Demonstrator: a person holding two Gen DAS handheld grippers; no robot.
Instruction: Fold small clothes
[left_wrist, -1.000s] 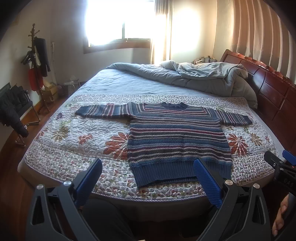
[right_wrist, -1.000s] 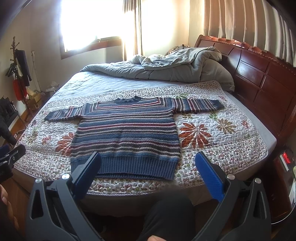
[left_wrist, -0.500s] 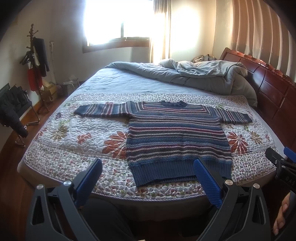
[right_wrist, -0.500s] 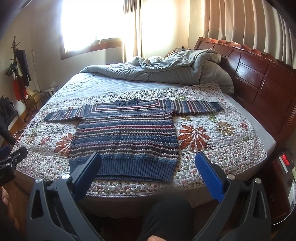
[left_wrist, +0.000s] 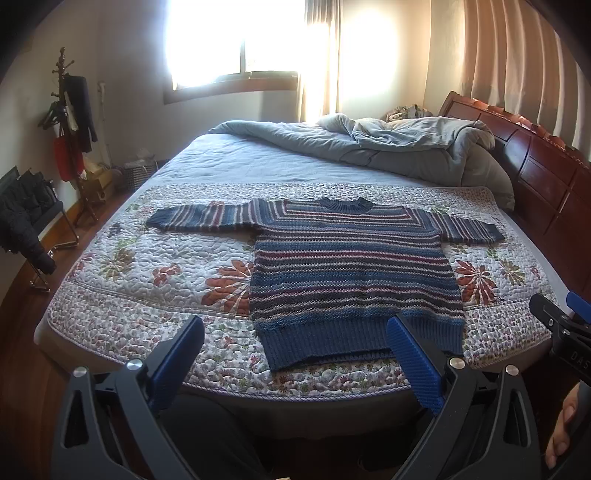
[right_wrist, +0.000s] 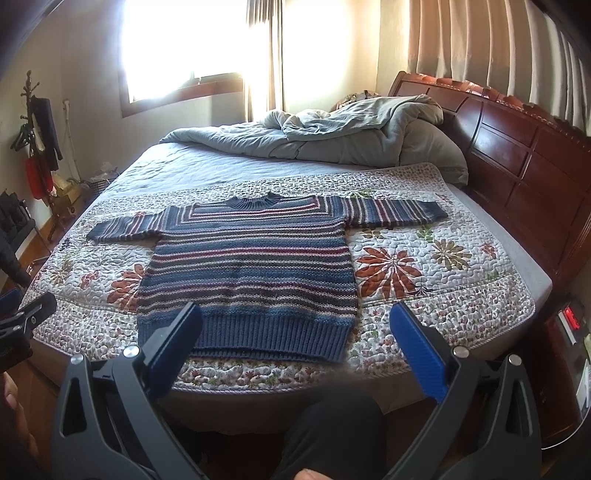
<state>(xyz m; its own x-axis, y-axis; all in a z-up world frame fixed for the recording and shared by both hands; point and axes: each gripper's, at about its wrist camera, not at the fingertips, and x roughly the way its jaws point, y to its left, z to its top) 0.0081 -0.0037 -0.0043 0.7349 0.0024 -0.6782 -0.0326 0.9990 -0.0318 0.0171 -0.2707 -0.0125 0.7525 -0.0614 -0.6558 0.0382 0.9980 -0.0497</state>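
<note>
Over the last second we have eased both tongs slightly closer; the striped sweater lies flat on the bed ahead of them. Left tongs and right tongs gape wide, empty, so folding hasn't begun.

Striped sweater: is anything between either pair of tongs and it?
Nothing visible. The striped sweater lies flat on the floral quilt; left tongs and right tongs are open, facing its hem across bare quilt edge.

Both wrist views look from the bed's near edge across it; both share the sweater at frame centre.
</note>
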